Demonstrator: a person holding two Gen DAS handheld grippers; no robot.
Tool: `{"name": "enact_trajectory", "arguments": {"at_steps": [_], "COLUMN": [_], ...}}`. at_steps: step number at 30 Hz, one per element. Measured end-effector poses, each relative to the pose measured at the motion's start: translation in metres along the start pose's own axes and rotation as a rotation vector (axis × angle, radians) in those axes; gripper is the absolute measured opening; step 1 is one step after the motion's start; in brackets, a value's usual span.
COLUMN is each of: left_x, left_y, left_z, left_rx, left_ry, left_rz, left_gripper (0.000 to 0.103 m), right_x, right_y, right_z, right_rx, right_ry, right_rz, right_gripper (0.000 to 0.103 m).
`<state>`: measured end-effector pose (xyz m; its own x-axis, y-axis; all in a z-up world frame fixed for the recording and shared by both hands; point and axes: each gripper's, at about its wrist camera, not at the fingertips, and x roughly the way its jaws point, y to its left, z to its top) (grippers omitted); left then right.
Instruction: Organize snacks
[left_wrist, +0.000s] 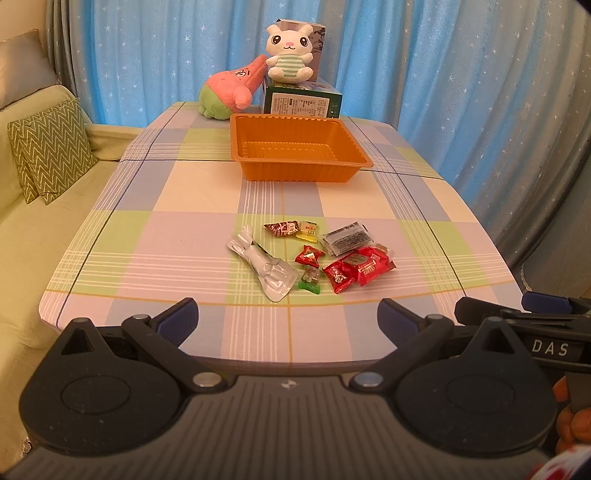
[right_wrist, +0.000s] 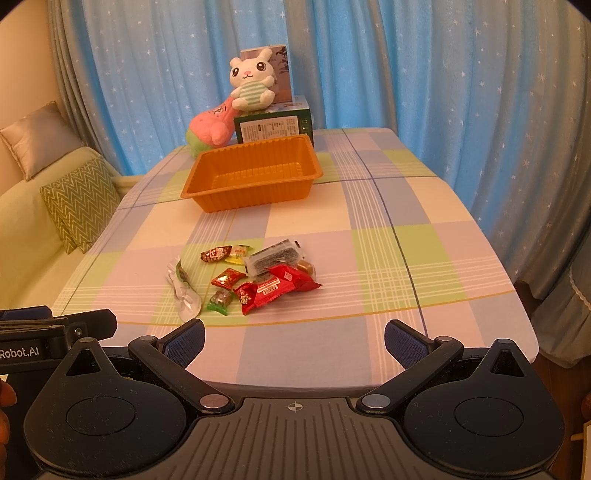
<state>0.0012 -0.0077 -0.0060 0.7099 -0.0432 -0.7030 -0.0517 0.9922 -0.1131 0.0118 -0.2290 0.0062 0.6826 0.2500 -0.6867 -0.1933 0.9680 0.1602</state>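
Observation:
Several wrapped snacks lie in a loose cluster on the checked tablecloth: a silver pouch (left_wrist: 264, 266) (right_wrist: 183, 293), red packets (left_wrist: 356, 267) (right_wrist: 279, 286), a grey-black packet (left_wrist: 345, 238) (right_wrist: 273, 256) and small candies (left_wrist: 309, 255) (right_wrist: 227, 277). An empty orange tray (left_wrist: 299, 147) (right_wrist: 251, 173) stands farther back. My left gripper (left_wrist: 288, 317) hovers open at the table's near edge, short of the snacks. My right gripper (right_wrist: 294, 341) is open too, also at the near edge, nothing between its fingers.
Behind the tray stand a green box (left_wrist: 303, 101) (right_wrist: 275, 127), a white rabbit plush (left_wrist: 290, 51) (right_wrist: 253, 83) and a pink plush (left_wrist: 231, 88) (right_wrist: 212, 125). A sofa with a zigzag cushion (left_wrist: 51, 147) (right_wrist: 79, 201) lies left. Blue curtains hang behind.

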Motion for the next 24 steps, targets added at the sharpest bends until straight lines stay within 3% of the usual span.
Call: {"name": "enact_trajectory", "arguments": {"at_steps": [13,24], "left_x": [0.013,0.057], "left_y": [0.009,0.032], "left_z": [0.002,0.022], "left_rx": [-0.022,-0.099], "left_ry": [0.012,0.048], "left_rz": [0.001,-0.016], "left_gripper": [0.102,0.092], "right_x": [0.006,0.03], "right_y": [-0.008,-0.012], "right_z": [-0.004,0.008], "right_rx": [0.025,0.043], "right_ry": [-0.033,-0.036], "right_rz": [0.002,0.012], "right_gripper": [0.102,0.102]}}
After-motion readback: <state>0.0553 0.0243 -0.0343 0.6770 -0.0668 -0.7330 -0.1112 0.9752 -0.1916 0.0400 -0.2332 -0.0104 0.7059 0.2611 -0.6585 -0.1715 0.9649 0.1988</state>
